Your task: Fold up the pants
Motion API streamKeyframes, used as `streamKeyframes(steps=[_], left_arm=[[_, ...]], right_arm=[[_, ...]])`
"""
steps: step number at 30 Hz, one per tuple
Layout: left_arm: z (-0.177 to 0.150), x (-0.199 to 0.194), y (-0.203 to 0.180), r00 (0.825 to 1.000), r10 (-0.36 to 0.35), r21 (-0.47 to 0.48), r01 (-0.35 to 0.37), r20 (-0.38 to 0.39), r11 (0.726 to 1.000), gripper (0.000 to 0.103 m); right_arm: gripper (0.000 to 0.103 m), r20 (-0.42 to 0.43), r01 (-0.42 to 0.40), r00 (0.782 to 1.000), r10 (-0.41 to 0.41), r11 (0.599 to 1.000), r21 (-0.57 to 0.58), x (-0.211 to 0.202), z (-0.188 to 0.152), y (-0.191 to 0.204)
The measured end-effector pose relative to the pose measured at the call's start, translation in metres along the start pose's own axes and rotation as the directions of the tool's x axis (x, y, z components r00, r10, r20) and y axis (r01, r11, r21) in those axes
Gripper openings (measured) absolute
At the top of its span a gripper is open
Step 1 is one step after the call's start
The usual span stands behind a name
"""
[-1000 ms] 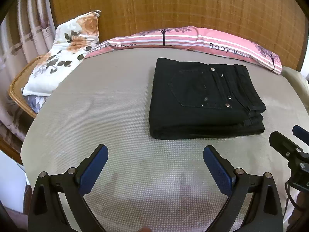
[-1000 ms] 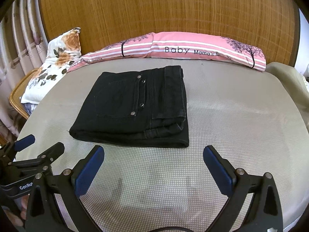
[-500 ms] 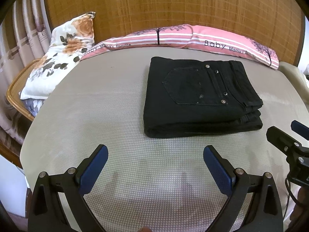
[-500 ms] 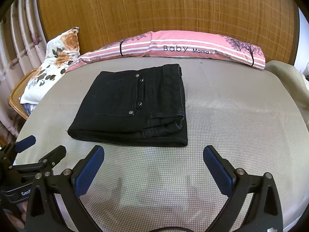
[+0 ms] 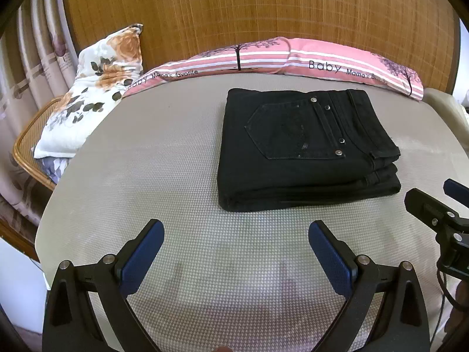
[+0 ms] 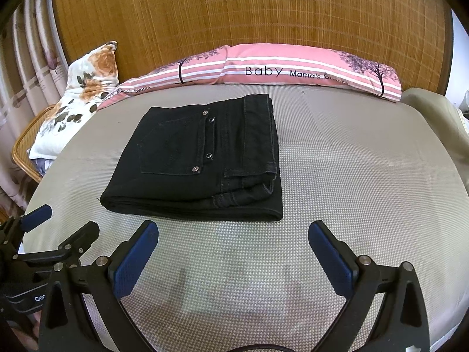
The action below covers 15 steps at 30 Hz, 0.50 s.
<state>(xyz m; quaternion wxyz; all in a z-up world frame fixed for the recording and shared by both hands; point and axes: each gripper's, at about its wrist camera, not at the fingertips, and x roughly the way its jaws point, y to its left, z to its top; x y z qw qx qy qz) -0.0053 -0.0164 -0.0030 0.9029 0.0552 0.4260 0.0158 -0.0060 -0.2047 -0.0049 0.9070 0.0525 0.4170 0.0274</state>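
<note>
- Black denim pants (image 5: 304, 149), folded into a thick rectangular stack of several layers, lying flat on the bed (image 5: 176, 176); back pocket on top, with small metal rivets along its seam.
- Grey bed cover of fine, bumpy woven texture, smooth and taut beneath the pants.
- Left gripper (image 5: 234, 245) low over the near part of the bed, blue-padded fingers (image 5: 143, 252) spread wide, nothing between them; near the folded stack's front edge but apart from it.
- Right gripper (image 6: 233, 245) likewise spread wide and holding nothing, just short of the stack's near edge.
- Pink striped bolster pillow (image 6: 293, 67), long and rounded, printed with trees and the words "Baby Mama's favorite", lying along the far side of the bed.
- White floral pillow (image 5: 91, 99) with orange blooms, propped at the far left corner.
- Woven reed headboard (image 6: 249, 14) behind the pillows; rattan chair edge (image 5: 26, 138) and pleated curtain (image 5: 32, 58) at left.
</note>
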Motion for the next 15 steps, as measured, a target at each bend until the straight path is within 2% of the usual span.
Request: streamKeyframes(steps=[15], left_arm=[[-0.0004,0.0043,0.0033,1.0,-0.016,-0.019,0.015,-0.018,1.0,0.098]], right_arm=[[0.101,-0.007,0.002,1.0,-0.002,1.0,0.013,0.0025,-0.0039,-0.0018]])
